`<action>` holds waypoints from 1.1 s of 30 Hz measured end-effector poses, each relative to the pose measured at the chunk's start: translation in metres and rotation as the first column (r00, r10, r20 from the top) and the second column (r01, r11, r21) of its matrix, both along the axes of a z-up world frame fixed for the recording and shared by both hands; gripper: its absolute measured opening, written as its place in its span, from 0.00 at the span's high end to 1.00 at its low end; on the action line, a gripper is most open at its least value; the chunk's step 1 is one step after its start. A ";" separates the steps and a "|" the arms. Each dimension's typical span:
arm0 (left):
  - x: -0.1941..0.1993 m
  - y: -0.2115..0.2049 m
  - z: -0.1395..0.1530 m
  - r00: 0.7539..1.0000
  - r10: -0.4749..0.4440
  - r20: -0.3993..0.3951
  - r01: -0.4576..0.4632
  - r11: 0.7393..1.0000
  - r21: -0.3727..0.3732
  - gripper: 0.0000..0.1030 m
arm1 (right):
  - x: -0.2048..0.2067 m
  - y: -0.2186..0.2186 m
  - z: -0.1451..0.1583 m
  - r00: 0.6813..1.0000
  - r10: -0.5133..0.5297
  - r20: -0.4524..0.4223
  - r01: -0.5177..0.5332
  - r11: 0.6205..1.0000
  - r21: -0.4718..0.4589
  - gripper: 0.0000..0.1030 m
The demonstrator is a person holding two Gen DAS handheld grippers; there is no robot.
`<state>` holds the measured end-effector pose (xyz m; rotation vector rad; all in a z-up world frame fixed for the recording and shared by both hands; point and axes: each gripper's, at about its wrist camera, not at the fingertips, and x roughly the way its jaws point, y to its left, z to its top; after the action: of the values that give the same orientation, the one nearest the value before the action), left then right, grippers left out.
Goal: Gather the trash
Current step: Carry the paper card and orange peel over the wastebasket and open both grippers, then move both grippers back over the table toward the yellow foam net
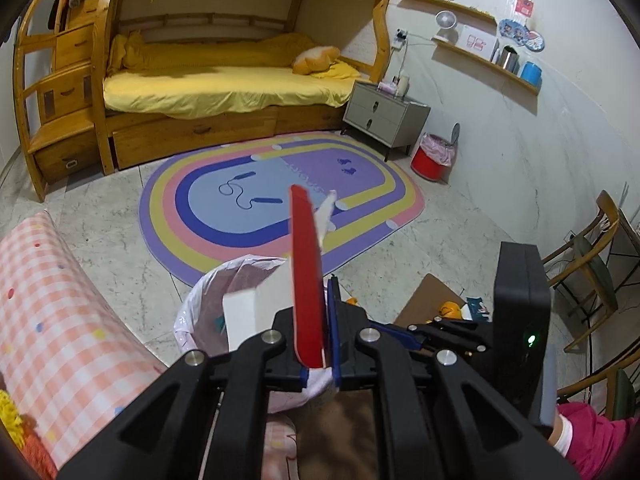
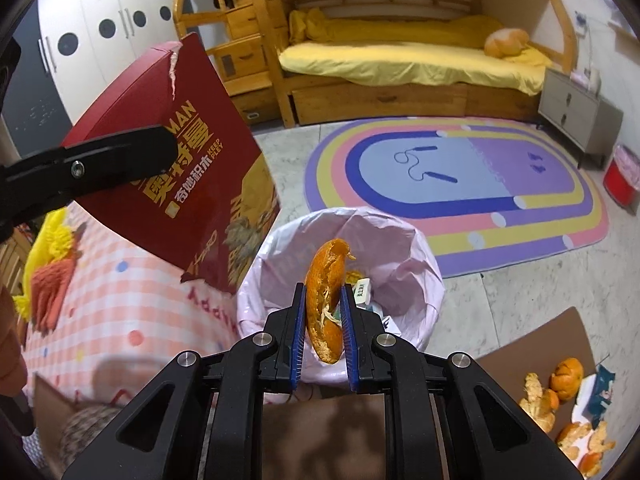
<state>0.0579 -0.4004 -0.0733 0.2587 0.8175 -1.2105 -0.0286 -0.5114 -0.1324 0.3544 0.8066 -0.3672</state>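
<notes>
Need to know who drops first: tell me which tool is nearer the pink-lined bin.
Right. The right tool, clamping an orange peel, hangs directly above the pink-lined bin. The left tool, gripping the red box, sits beside the rim.

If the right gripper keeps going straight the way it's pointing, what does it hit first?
Most likely the pink-lined trash bin: the right gripper, shut on an orange peel, points down into its open mouth, toward the scraps inside. Depth is hard to judge.

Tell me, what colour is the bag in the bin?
Pale pink bag; clearest in the right wrist view.
</notes>
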 end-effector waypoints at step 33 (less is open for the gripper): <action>0.023 0.013 -0.024 0.994 -0.001 -0.107 0.014 0.993 0.114 0.24 | -0.023 -0.020 0.004 0.993 -0.117 0.002 0.117 0.993 0.029 0.54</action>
<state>0.0804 -0.3877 -0.0976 0.2926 0.9814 -1.1939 -0.0521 -0.5319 -0.1286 0.4306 0.7901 -0.4650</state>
